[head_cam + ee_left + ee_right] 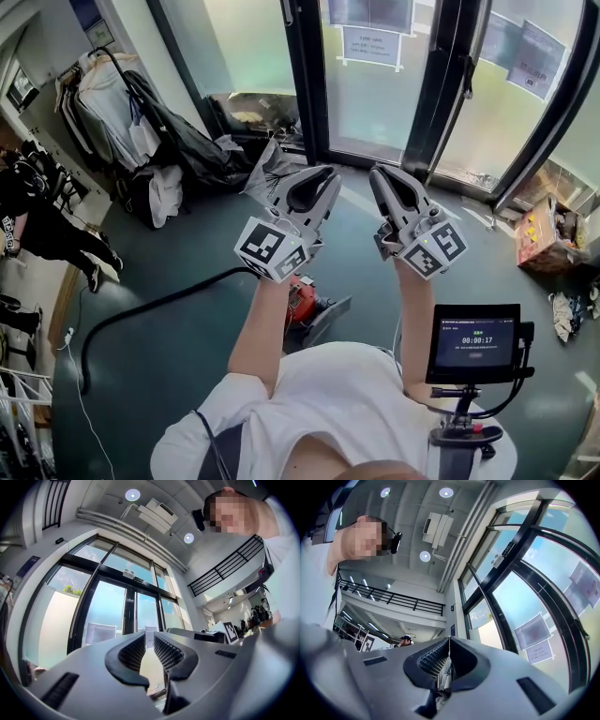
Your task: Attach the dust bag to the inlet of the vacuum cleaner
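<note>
The red vacuum cleaner (302,302) lies on the dark floor below my raised arms, mostly hidden by the left forearm. Its black hose (150,309) curves away to the left. A crumpled grey bag (267,169) lies on the floor by the door, behind my left gripper; I cannot tell if it is the dust bag. My left gripper (326,174) (149,644) points up at the glass doors, a narrow gap between its jaws and nothing in it. Beside it my right gripper (380,173) (449,641) is held up too, its jaws shut together on nothing.
Glass doors (375,75) fill the far side. A clothes rack (103,103) and black bags (187,141) stand at the left, with a person (37,225) at the left edge. A cardboard box (539,234) sits at the right. A small monitor (475,342) on a stand is at lower right.
</note>
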